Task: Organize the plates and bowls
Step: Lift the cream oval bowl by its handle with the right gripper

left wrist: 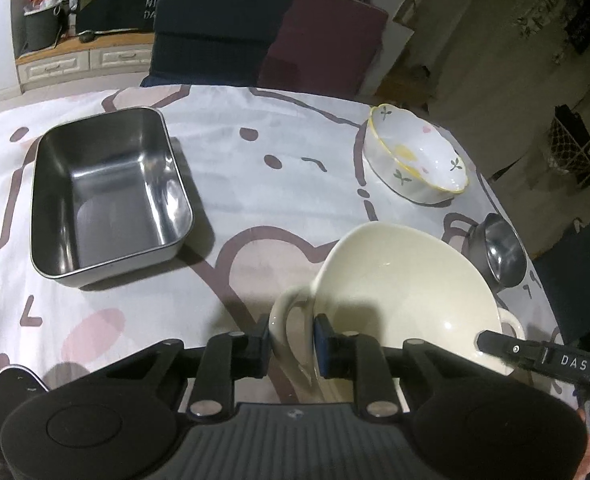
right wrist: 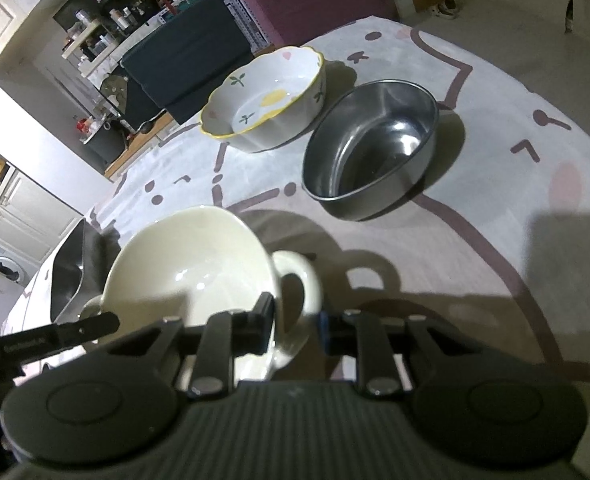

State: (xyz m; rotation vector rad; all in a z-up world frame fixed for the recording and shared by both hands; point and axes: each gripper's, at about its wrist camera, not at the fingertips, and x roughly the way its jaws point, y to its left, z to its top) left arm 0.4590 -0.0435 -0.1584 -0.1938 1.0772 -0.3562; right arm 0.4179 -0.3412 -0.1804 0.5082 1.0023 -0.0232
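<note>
A cream bowl (left wrist: 407, 280) with a loop handle on each side is in front of both cameras, over the patterned tablecloth (left wrist: 255, 184). My left gripper (left wrist: 293, 344) is shut on its left handle (left wrist: 283, 320), one pad inside the loop and one outside. In the right wrist view the same cream bowl (right wrist: 191, 256) shows, and my right gripper (right wrist: 295, 326) is shut on the right handle (right wrist: 303, 276). Each view catches a finger of the other gripper at its edge. Whether the bowl rests on the cloth I cannot tell.
A rectangular steel pan (left wrist: 107, 196) stands to the left. A white floral bowl (left wrist: 415, 156) with a yellow rim sits at the far right near the table edge. An oval steel bowl (left wrist: 499, 252) stands at the right edge. Dark chairs (left wrist: 223, 24) stand beyond the table.
</note>
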